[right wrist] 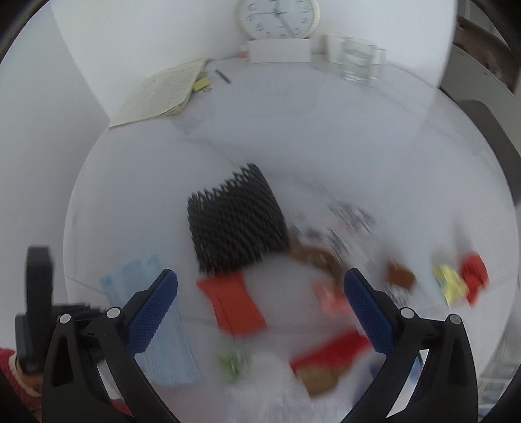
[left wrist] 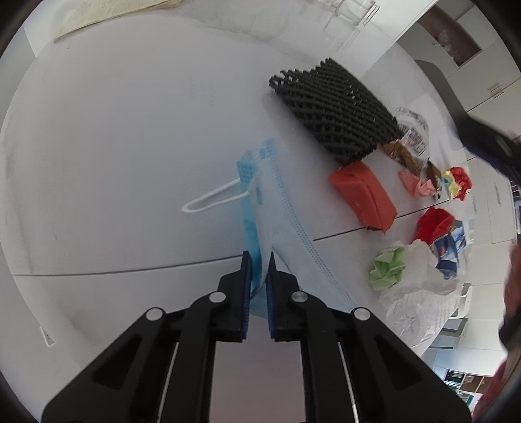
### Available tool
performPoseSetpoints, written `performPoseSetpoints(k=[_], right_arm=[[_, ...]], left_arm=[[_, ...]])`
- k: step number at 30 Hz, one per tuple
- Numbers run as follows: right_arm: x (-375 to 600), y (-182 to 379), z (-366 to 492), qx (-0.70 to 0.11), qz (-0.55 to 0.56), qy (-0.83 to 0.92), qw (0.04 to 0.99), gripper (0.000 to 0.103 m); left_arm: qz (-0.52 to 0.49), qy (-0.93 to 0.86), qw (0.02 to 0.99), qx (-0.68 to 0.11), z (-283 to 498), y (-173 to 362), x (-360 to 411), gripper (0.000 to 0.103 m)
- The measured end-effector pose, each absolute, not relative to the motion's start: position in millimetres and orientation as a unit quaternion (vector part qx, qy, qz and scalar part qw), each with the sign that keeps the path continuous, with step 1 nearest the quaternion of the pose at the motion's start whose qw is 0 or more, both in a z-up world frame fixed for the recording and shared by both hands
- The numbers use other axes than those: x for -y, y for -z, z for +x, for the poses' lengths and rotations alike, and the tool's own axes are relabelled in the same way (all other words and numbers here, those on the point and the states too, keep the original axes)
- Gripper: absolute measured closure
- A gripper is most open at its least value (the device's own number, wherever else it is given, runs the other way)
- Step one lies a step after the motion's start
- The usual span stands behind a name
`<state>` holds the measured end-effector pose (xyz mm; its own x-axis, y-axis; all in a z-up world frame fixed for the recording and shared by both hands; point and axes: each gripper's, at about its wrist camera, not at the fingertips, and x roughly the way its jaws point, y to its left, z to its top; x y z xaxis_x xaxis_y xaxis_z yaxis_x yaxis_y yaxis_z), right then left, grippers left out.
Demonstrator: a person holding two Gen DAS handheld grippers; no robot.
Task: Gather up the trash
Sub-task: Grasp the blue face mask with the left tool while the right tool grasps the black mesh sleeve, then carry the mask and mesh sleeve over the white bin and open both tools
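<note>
Left gripper [left wrist: 259,260] clamped on 1 blue face mask [left wrist: 276,227], pads pinching its folded edge; mask trailing forward over the white table [left wrist: 114,146], with 1 white ear loop [left wrist: 211,200] lying flat to the left. Right gripper [right wrist: 260,286] spread wide and holding nothing, hovering above the trash spread, view blurred.

Counted from the left wrist view, all to the right of the mask:
- 1 black foam mesh sheet [left wrist: 335,110], farthest back.
- 1 orange box [left wrist: 364,197] just in front of the mesh, touching or nearly touching it.
- 1 clear printed wrapper [left wrist: 413,130] beside the mesh, brown bits at its near end.
- 1 pink crumpled paper [left wrist: 418,184], with 1 yellow wrapper [left wrist: 447,182] and 1 red wrapper [left wrist: 460,177] just beyond it.
- 1 larger red crumpled piece [left wrist: 434,221].
- 1 green crumpled paper [left wrist: 387,268] touching 1 white plastic bag [left wrist: 420,293] near the table edge.
- 1 blue printed packet [left wrist: 451,250] against the bag.

Farther back in the right wrist view: 1 open notebook [right wrist: 162,94], 1 wall clock [right wrist: 278,18], 1 white card stand [right wrist: 280,52], clear glasses [right wrist: 358,61], number hard to tell.
</note>
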<state>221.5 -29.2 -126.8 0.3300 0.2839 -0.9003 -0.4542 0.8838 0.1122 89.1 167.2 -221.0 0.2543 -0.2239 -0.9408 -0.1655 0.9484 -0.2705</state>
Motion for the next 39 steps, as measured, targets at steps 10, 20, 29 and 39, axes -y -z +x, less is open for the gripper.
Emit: performPoseSetpoints(k=[10, 20, 29, 39], right_arm=[[-41, 203, 303, -0.605, -0.153, -0.228, 0.747, 0.030], [-28, 161, 284, -0.558, -0.087, -0.269, 0.780, 0.090], [77, 31, 212, -0.430, 0.007, -0.220, 0.875, 0.090], [311, -4, 6, -0.408, 0.059, 0.025, 0.911, 0.089]], left_arm=[[-0.177, 0.040, 0.788, -0.588, 95, 208, -189, 0.095], [-0.163, 0.040, 0.805, -0.569, 105, 189, -198, 0.095], [-0.103, 0.132, 0.846, -0.507, 100, 111, -156, 0.095], [0.023, 0.390, 0.790, -0.472, 53, 56, 40, 0.095]])
